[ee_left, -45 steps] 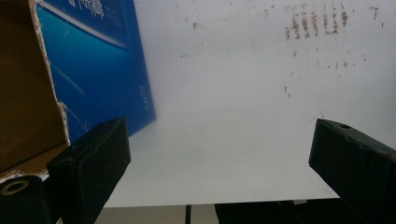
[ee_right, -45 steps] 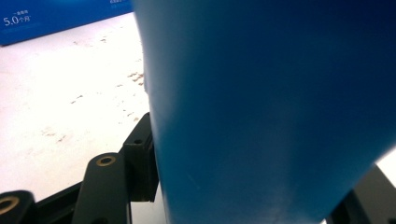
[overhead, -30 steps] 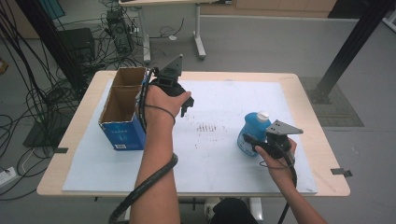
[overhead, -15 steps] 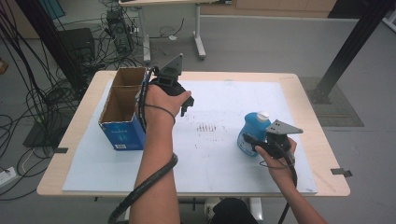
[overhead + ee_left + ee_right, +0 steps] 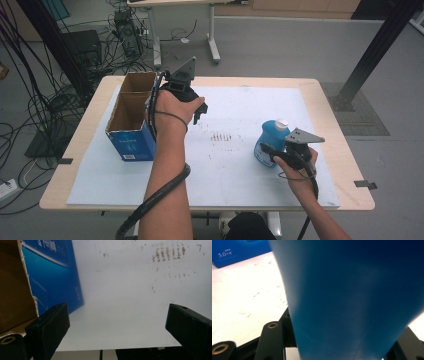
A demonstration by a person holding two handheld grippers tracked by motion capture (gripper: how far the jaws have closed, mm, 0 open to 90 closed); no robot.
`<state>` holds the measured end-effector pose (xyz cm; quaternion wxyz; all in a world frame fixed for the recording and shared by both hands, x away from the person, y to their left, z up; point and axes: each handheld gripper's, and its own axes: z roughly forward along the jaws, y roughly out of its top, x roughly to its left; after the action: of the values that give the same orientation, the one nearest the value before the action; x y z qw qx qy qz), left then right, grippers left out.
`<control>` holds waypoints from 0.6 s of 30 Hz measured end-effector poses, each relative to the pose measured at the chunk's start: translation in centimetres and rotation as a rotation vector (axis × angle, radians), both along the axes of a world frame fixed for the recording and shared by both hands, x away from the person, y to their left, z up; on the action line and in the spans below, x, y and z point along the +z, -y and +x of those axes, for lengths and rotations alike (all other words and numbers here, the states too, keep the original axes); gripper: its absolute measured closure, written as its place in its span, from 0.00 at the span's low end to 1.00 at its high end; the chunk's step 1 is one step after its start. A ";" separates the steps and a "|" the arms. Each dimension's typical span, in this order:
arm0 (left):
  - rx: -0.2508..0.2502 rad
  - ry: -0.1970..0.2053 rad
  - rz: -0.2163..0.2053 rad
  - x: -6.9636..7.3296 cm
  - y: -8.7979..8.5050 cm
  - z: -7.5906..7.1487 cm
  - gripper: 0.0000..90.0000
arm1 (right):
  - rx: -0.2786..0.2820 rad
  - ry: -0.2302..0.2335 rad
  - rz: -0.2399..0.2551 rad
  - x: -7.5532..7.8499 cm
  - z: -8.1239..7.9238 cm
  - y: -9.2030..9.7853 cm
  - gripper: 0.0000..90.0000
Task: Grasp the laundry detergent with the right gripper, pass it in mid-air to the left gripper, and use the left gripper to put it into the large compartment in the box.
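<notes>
A blue plastic bottle (image 5: pixel 270 138) with a white cap stands upright on the right of the white mat (image 5: pixel 235 170). My right gripper (image 5: pixel 272 150) is shut on its lower body from the near side. Up close in the right gripper view, the bottle (image 5: pixel 352 297) sits between the black jaws. My left gripper (image 5: pixel 198 108) hovers over the mat just right of an open cardboard box (image 5: pixel 131 120) with blue sides. Its jaws stand wide open with nothing between them, and in the left gripper view (image 5: pixel 117 325) the box's blue wall (image 5: pixel 50 272) is beside the left jaw.
The box has two compartments, and what I can see of them looks bare. Brown smudges (image 5: pixel 222 136) mark the mat's middle. The wooden table (image 5: pixel 345 165) ends close to the right hand. Cables and a desk frame (image 5: pixel 212 35) lie on the floor behind.
</notes>
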<state>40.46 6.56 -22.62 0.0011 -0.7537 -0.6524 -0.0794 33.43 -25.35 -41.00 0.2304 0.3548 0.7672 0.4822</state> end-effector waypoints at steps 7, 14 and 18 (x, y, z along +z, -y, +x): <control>-0.001 -0.005 0.003 0.0 0.0 0.0 0.07 | -0.003 0.001 0.000 0.0 -0.1 0.0 0.49; -0.002 -0.006 0.004 0.0 0.0 0.0 0.07 | 0.000 0.003 -0.002 0.0 0.0 0.0 0.50; -0.003 -0.003 0.001 0.0 0.1 0.0 0.07 | -0.002 0.004 -0.002 0.0 -0.1 0.0 0.50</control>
<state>40.48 6.43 -22.66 0.0024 -0.7548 -0.6512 -0.0784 33.37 -25.33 -41.01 0.2328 0.3541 0.7669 0.4820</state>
